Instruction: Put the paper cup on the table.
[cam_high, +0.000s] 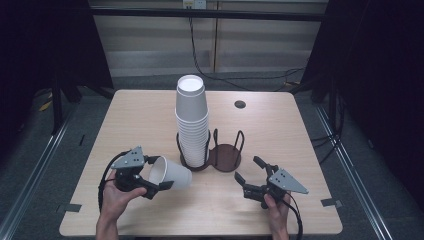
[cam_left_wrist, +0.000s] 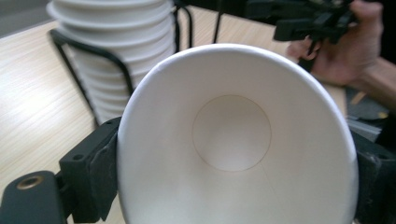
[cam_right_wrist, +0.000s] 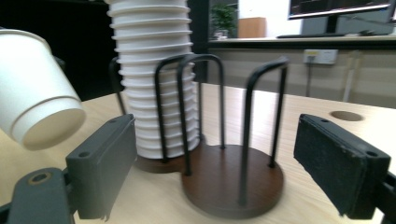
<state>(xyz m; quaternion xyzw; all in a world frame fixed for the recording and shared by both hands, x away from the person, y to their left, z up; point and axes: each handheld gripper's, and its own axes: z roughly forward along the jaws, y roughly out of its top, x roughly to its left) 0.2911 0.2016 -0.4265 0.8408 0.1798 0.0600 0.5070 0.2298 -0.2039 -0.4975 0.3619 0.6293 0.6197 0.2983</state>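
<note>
A: Left gripper (cam_high: 156, 172): jaws clamped on a single paper cup (cam_high: 171, 173), one jaw on each side near the rim. Cup lies sideways, mouth toward the hand, base pointing away at the cup holder (cam_high: 223, 158).

B: From the left gripper view the cup's inside (cam_left_wrist: 232, 133) blocks most of what lies ahead; jaw tips are hidden behind its wall.

A: Right gripper (cam_high: 251, 172): jaws wide apart, nothing between them. Just ahead of it stands the holder's empty ring (cam_right_wrist: 232, 179).

B: The stack of cups (cam_high: 191, 122) sits in the other ring, ahead and left of that gripper. Its top is cut off in the right gripper view, and the bottom cups are partly behind wire.
</note>
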